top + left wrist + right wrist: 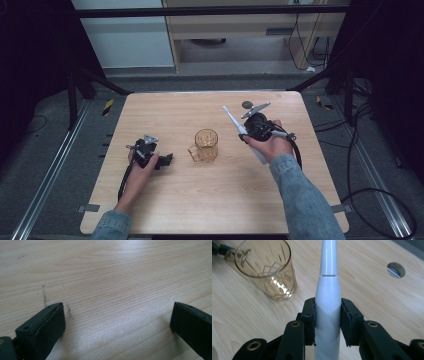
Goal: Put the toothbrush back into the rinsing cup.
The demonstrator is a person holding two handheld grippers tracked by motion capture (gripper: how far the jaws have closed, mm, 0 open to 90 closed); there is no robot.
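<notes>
Right tongs pinching the white toothbrush on its thick handle body, both pads flat against it. In the high view the toothbrush sits off the worktop, tilted, thin end pointing up and away, to the right of the amber glass mug. Left tongs spread wide, nothing between them, low over bare worktop left of the mug.

Risks, as I read it:
- Handle is smooth and tapered, so it could slide or pivot in the pads if tipped toward the mug.
- Mug looks light and nothing steadies it; a knock on the rim from the toothbrush could tip it.
- Worktop hole nearby: a dropped toothbrush could roll there.
</notes>
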